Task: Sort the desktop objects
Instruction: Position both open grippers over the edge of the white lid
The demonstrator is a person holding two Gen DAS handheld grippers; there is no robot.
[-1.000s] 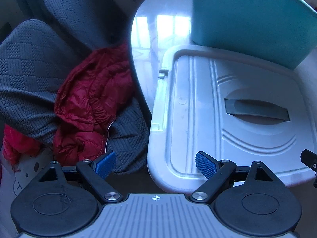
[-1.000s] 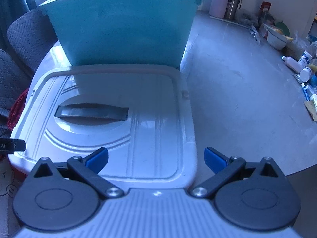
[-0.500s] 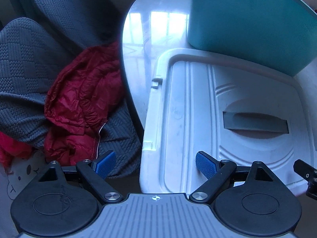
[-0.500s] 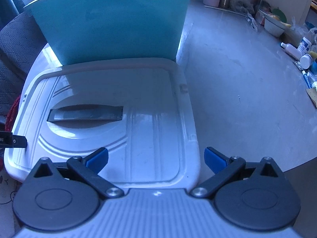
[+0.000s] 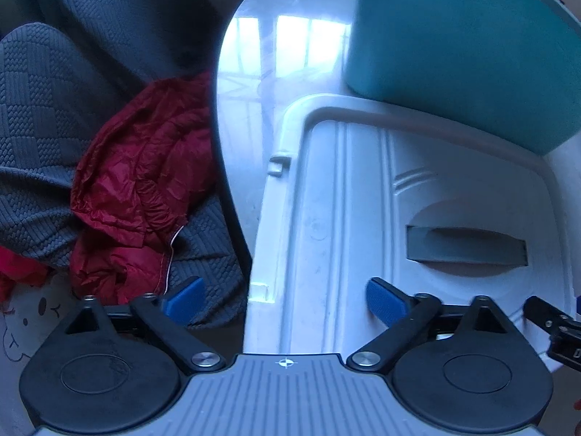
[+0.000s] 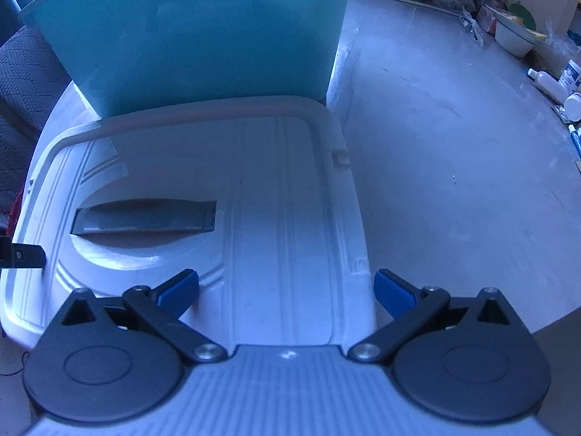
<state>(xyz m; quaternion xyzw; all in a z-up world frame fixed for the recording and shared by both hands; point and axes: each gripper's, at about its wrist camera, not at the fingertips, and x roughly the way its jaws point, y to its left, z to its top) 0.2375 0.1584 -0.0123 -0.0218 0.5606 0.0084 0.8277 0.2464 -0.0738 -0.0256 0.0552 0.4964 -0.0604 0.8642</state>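
Note:
A white plastic bin lid [image 5: 345,225] with a grey recessed handle [image 5: 466,245] lies flat on the table, against a teal bin [image 5: 468,47]. My left gripper [image 5: 283,299] is open and straddles the lid's left front edge. My right gripper [image 6: 285,292] is open and straddles the lid's [image 6: 283,196] right front edge. The handle [image 6: 145,218] and the teal bin [image 6: 196,32] also show in the right wrist view. Neither gripper holds anything.
A red jacket [image 5: 141,185] lies on grey padded chairs [image 5: 36,116] left of the table. The pale table top [image 6: 454,167] stretches right. Bottles, a bowl [image 6: 514,34] and small items sit at its far right edge.
Both grippers have moved forward and down toward the lid's near edge. The lid now fills more of each view. The jaws stayed open.

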